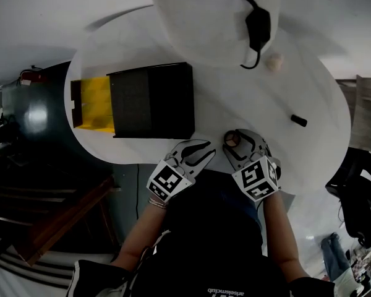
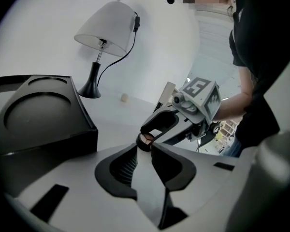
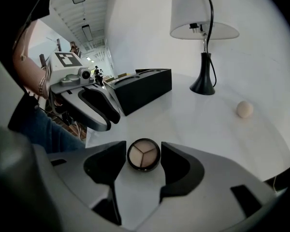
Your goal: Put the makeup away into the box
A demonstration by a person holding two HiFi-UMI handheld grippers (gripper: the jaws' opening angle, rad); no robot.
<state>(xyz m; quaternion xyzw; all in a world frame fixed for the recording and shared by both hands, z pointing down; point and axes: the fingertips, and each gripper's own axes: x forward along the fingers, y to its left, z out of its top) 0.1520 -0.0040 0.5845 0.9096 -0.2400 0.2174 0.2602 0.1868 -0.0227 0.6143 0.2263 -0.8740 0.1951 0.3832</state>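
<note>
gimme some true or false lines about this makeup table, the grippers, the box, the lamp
1. A round compact lies between the open jaws of the right gripper. True.
2. The left gripper grips the compact. False: its jaws stand apart with nothing between them; the compact is at the right gripper.
3. The black box sits on the white table, with a yellow part showing at one end. True.
4. The lamp lies tipped over on the table. False: it stands upright on its base.
5. The small beige ball is inside the box. False: it lies on the bare table near the lamp.
</note>
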